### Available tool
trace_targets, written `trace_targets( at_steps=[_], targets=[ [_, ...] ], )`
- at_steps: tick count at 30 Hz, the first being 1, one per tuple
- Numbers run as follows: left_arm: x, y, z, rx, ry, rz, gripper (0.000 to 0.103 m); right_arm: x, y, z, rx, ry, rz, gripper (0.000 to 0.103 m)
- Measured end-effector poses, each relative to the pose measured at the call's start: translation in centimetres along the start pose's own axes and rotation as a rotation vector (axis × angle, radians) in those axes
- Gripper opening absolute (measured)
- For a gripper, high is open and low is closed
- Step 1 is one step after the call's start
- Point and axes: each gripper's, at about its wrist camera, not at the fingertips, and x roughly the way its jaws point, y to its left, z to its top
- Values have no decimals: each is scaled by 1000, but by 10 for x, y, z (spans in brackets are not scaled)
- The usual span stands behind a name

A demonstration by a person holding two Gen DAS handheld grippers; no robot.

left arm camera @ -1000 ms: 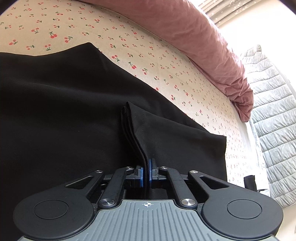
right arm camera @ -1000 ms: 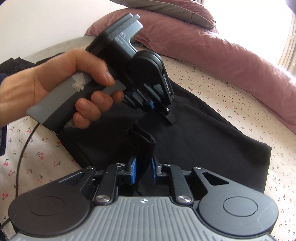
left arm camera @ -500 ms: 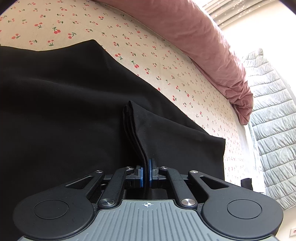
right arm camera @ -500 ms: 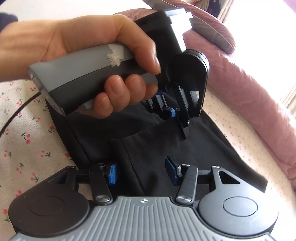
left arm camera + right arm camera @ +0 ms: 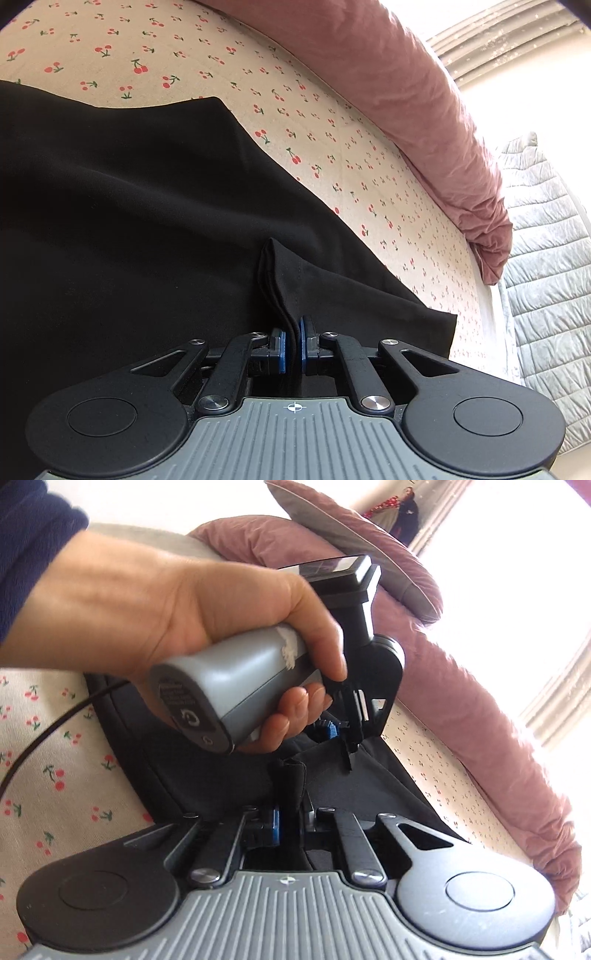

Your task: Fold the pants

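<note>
Pinching pants [image 5: 147,221] edge: left gripper [image 5: 291,347], right gripper [image 5: 290,823]; bedsheet [image 5: 369,166] beyond.

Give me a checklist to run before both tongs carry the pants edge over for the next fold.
1. Left tongs shut on the black pants, several layers pinched: ok.
2. Right tongs shut on a bunched bit of pants edge: ok.
3. Both grips on the same edge: cannot tell; the fabric between them is hidden by the hand.
4. Every layer caught in the right grip: cannot tell.
5. Cherry-print sheet past the pants bare for the landing: ok.
6. Black cable lying on the sheet, apart from the pants: ok.
</note>
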Motion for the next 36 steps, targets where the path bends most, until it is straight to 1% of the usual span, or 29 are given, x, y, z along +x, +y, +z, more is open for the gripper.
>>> trace_targets(
  at_steps=[2, 5, 6, 8, 13, 14, 16, 18, 19, 23, 25, 27, 31, 33, 36],
  targets=[
    [-1, -4, 0, 15, -16, 18, 4, -2, -11, 1, 82, 7, 25, 0],
    [-9, -12, 0, 98, -51, 40, 3, -6, -22, 3, 163, -13, 52, 0],
    [-14, -14, 0, 124, -63, 35, 3, -6, -26, 4, 186, -24, 58, 0],
    [-26, -13, 4, 145, -81, 16, 3, -4, -27, 7, 223, -50, 71, 0],
    [-66, -5, 16, 219, -134, -4, 3, -1, -16, 22, 298, -102, 127, 0],
    [-73, -3, 17, 236, -144, 3, 3, -2, -12, 27, 308, -114, 135, 0],
    [-92, 6, 21, 286, -173, 48, 3, -1, -3, 36, 328, -133, 146, 0],
    [-109, 18, 24, 312, -201, 69, 3, 5, 8, 44, 390, -147, 179, 0],
    [-115, 24, 25, 314, -210, 78, 3, 11, 15, 49, 422, -153, 205, 0],
    [-147, 58, 35, 300, -239, 113, 3, 31, 45, 68, 484, -164, 302, 0],
    [-169, 79, 40, 291, -271, 106, 3, 38, 57, 80, 508, -176, 341, 0],
    [-191, 100, 46, 274, -306, 117, 3, 42, 70, 92, 529, -197, 385, 0],
    [-223, 140, 53, 233, -355, 146, 3, 52, 94, 120, 518, -226, 448, 0],
    [-233, 156, 58, 221, -364, 161, 3, 61, 108, 135, 502, -229, 469, 0],
    [-242, 173, 68, 221, -362, 190, 2, 71, 120, 147, 507, -218, 507, 0]
  ],
)
